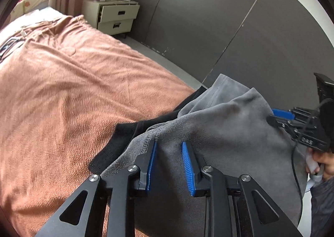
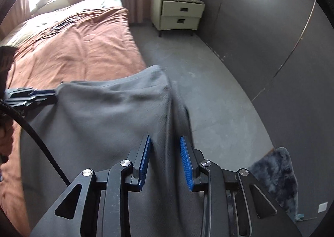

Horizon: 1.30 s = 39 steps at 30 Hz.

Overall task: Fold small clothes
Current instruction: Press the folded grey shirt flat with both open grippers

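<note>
A grey fleece garment hangs stretched between my two grippers, over the edge of the bed. In the left wrist view my left gripper has its blue pads closed on a fold of the grey cloth. My right gripper shows at the right, pinching the garment's far edge. In the right wrist view my right gripper clamps a bunched fold of the grey garment, and my left gripper holds its left corner. A black cloth lies under the grey one on the bed.
The bed carries an orange-brown blanket. A cream nightstand with clutter stands by the curtain. Dark wardrobe panels run along the right above grey floor. A furry dark rug lies at bottom right. A hand grips the right gripper's handle.
</note>
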Available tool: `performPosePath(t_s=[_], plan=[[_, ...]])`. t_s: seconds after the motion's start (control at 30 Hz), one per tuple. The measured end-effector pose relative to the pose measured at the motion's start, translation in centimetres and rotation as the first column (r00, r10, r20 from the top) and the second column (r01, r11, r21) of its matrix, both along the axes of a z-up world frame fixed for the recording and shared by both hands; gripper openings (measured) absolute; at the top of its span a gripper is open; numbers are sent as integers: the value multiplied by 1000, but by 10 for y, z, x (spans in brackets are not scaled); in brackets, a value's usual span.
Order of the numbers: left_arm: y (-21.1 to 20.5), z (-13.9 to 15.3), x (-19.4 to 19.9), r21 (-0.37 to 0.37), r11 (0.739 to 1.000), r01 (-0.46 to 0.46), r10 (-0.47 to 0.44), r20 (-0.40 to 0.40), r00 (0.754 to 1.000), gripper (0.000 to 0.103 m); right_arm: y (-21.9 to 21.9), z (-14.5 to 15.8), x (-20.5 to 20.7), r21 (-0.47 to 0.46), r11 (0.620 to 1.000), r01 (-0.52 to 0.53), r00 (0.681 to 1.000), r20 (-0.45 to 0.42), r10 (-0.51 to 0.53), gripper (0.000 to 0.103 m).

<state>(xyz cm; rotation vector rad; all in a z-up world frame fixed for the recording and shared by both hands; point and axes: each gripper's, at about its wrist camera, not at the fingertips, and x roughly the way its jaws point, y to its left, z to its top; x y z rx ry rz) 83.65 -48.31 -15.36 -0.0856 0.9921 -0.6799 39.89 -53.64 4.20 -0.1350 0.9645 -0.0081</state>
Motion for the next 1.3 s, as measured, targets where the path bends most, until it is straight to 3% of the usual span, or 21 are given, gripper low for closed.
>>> performPosePath(t_s=[0.07, 0.17, 0.27, 0.37, 0.47, 0.57, 0.63, 0.7, 0.87, 1.0, 1.17, 1.3], plan=[[-2, -3, 3, 12, 1000, -2, 2, -17, 1000, 28, -3, -7, 9, 4, 999, 35, 999, -23, -35, 20], [-6, -1, 2, 39, 999, 6, -6, -9, 1000, 28, -6, -26, 25, 3, 997, 76, 994, -77, -76, 20], [-4, 11, -7, 52, 998, -25, 25, 1, 1000, 28, -3, -23, 34, 2, 996, 94, 993, -72, -93, 20], [2, 27, -23, 12, 1000, -25, 25, 4, 1000, 28, -4, -2, 20, 0, 994, 110, 993, -31, -110, 20], [4, 31, -37, 43, 999, -13, 13, 9, 1000, 28, -9, 14, -11, 68, 994, 83, 996, -17, -82, 21], [10, 31, -49, 49, 999, -24, 25, -13, 1000, 28, -10, 22, -42, 77, 995, 60, 998, 7, -61, 22], [13, 34, -60, 54, 998, -32, 32, -12, 999, 28, -10, 23, -65, 92, 995, 30, 999, 20, -32, 29], [14, 36, -70, 59, 998, -30, 31, -15, 999, 28, -8, 24, -85, 83, 997, 11, 999, 35, -14, 45], [14, 45, -95, 64, 998, -20, 21, -14, 1000, 29, -10, 13, -126, 75, 997, -22, 998, 56, 18, 47], [20, 50, -116, 70, 997, -33, 34, -23, 999, 29, -13, -6, -144, 42, 999, -11, 999, 45, 10, 67], [38, 48, -148, 21, 996, -82, 84, -87, 993, 29, -25, -18, -162, 68, 997, 37, 998, 42, -40, 70], [51, 61, -171, 30, 995, -100, 102, -72, 992, 29, -25, -15, -175, 34, 996, 82, 997, 2, -82, 70]])
